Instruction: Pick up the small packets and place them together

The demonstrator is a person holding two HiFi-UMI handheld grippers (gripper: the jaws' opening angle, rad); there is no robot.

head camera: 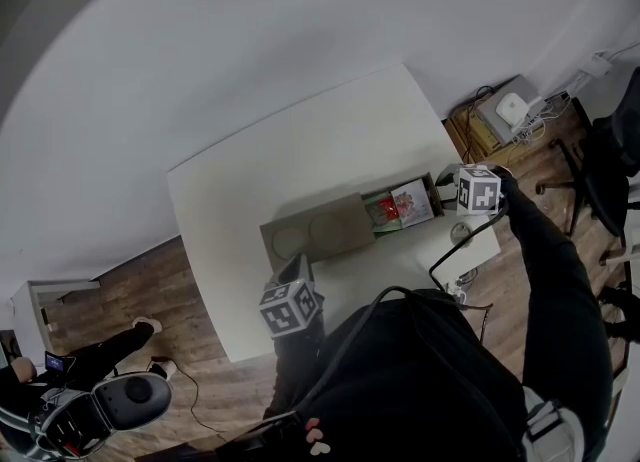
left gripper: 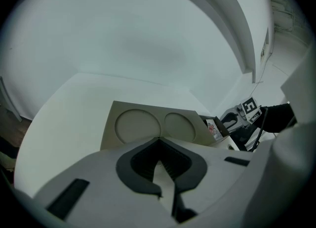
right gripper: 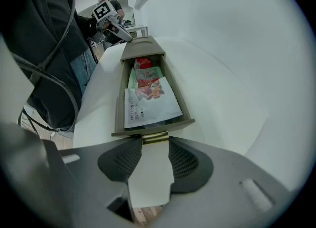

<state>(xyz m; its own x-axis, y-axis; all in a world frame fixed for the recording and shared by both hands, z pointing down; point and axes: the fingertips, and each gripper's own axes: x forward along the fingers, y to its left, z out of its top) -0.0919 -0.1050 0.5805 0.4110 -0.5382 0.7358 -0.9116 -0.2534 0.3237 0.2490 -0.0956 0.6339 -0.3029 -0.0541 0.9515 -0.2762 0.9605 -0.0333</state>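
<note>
Your right gripper (right gripper: 155,142) clamps brass pull tab (right gripper: 155,136) at drawer (right gripper: 118,96) front. Packets (right gripper: 148,96) lie inside drawer, just beyond. Your left gripper (left gripper: 159,142) closed, empty, at drawer's opposite end.

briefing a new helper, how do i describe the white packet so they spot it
On the white table lies a tan box with its drawer pulled open. The white packet lies at the drawer's handle end, nearest the right gripper; it is pale, unlike the red packet behind it.
</note>
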